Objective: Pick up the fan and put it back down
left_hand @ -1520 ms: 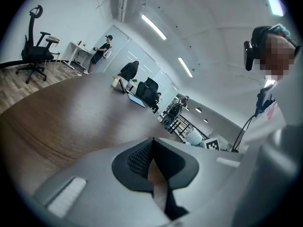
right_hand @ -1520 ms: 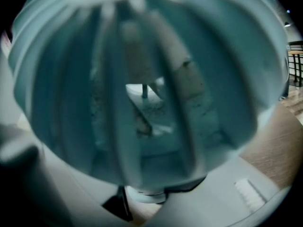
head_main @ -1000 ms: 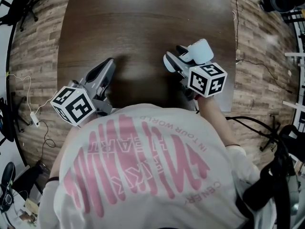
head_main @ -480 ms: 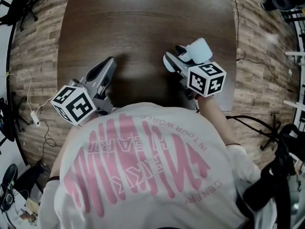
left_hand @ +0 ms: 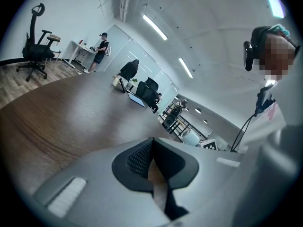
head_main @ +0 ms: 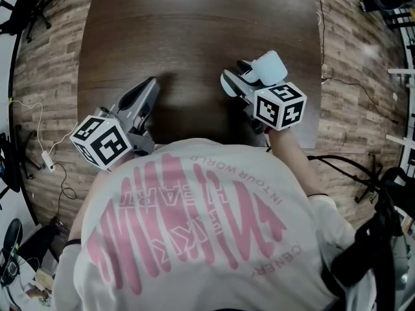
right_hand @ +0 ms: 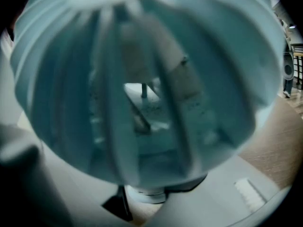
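Fan (head_main: 271,67) in R gripper (head_main: 242,78); L gripper (head_main: 146,91) closed.

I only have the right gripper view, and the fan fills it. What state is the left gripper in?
Observer: The left gripper has its jaws together, with nothing between them.
Operator: Is it near the fan?
Observer: No; the head view shows it over the dark table, well to the left of the fan.
Operator: Where on the table am I?
Observer: The right gripper holds the fan near the table's right side, close to the person's shirt.
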{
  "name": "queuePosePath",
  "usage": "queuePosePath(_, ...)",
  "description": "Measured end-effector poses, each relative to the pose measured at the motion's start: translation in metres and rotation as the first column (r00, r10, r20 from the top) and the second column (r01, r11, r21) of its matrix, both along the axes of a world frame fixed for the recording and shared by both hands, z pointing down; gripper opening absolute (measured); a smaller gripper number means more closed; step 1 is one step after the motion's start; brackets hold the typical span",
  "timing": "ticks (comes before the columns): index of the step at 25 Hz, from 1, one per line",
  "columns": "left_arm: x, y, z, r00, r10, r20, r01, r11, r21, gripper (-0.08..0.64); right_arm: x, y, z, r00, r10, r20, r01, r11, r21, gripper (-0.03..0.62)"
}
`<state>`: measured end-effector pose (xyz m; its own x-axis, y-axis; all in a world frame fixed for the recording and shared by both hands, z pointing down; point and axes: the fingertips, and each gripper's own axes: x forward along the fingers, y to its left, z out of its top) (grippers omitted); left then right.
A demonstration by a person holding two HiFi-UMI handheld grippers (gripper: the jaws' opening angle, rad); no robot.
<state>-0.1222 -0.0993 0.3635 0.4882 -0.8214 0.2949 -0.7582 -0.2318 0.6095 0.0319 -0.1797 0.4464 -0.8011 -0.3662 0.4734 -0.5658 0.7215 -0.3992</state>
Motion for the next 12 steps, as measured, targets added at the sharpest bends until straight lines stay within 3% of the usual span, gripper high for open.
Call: queuePosePath(12, 0.0007, 0.0029, 0.0019, 1.0, -0.002, -0.005, 0.002, 1.0, -0.004, 0.015, -0.0023, 0.002, 0.0019, 0.999, -0.025, -0.033, 0.026, 0.999, 0.027, 0.206)
